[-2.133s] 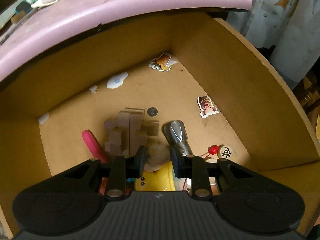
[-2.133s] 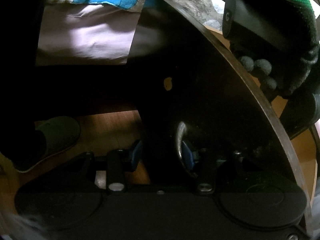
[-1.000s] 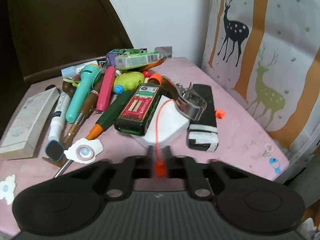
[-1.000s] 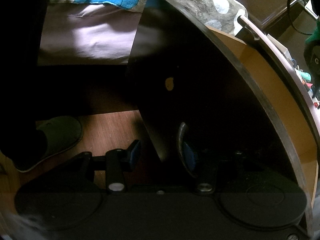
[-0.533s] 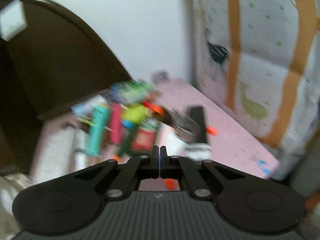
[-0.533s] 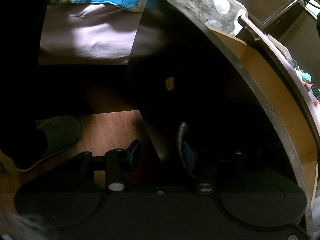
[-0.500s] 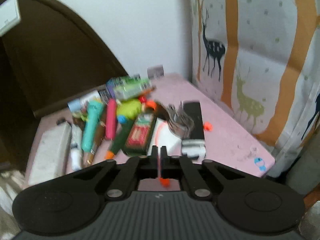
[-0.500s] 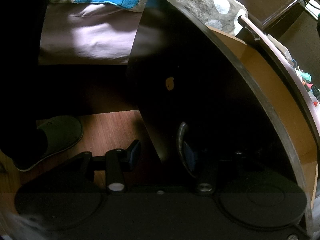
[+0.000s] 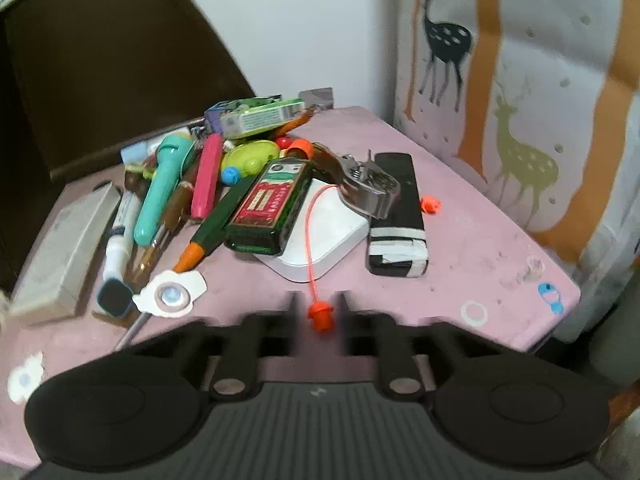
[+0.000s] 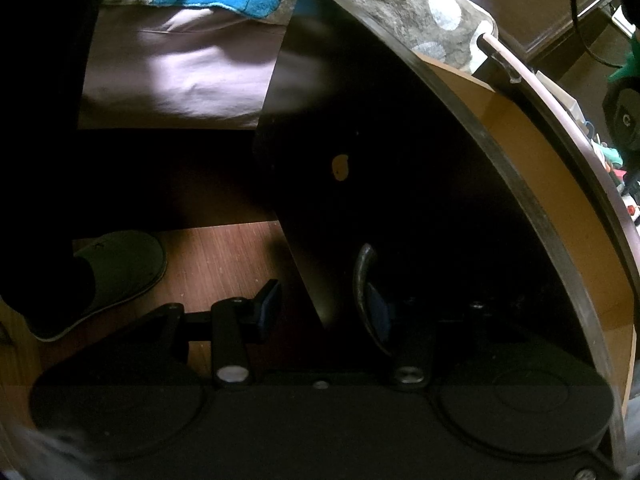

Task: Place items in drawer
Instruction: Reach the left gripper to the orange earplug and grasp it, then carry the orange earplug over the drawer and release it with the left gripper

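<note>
Presently at the pick-up stage: the left gripper [image 9: 319, 298] hovers low over the near edge of the pink tabletop [image 9: 480, 240], facing the heap of small items. Its jaws have just been opening and stand narrowly apart. A small orange plug [image 9: 320, 316] sits in the gap between the tips, with neither pad visibly pressing on it, so nothing is grasped. The plug trails an orange cord [image 9: 309, 232] that runs back over the white box [image 9: 328, 236] toward the pile. Just behind lie the green tin [image 9: 272, 204], a metal clip [image 9: 368, 192] and a black remote [image 9: 396, 208]. Everything on the tabletop is yet to go in. In the right wrist view the drawer is pulled out, its brown inner wall [image 10: 540, 184] showing. The right gripper [image 10: 324, 304] straddles the lower corner of the dark drawer front [image 10: 400, 160]: one pad is tucked behind the curved metal handle [image 10: 360, 276], the other stands clear over the floor, so the jaws are parted, not clamped. Judgement: the next move is to close squarely on the plug, then lift gently. The cord may drag the box or tin, so watch for snagging on the way to the drawer.
</note>
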A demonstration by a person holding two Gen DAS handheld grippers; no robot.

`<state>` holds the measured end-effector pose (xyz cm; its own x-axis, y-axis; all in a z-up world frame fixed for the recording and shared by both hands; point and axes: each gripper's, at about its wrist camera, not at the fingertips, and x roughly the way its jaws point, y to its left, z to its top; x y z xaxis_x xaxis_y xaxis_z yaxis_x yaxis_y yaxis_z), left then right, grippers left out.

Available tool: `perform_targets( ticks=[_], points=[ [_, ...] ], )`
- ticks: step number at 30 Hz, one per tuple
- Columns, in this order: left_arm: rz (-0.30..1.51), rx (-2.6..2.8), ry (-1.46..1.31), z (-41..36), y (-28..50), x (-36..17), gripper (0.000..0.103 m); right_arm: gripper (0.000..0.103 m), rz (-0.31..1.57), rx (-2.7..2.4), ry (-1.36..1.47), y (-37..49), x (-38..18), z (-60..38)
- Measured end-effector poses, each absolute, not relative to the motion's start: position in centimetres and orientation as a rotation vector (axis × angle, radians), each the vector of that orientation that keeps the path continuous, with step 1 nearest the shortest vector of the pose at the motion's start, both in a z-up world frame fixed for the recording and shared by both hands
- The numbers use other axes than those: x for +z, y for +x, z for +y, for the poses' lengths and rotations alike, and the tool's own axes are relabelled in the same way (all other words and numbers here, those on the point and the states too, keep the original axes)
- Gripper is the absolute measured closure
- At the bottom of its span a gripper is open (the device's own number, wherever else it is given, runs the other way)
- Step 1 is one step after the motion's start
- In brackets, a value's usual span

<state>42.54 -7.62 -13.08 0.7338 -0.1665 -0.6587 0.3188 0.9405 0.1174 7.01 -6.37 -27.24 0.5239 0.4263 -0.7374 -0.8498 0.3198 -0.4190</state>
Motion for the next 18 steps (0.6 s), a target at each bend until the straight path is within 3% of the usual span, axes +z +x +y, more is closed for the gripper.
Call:
perform_targets(
  ticks=[11, 18],
  points=[
    [0.486, -0.185, 0.658, -9.6, 38.5, -7.7, 0.092, 0.055, 0.555, 0.901, -0.902, 6.9, -27.3, -6.4],
    [0.4, -0.127, 0.742, -9.2, 37.9, -4.4, 0.092, 0.055, 0.552, 0.903, -0.912, 6.9, -27.3, -6.3]
  ],
)
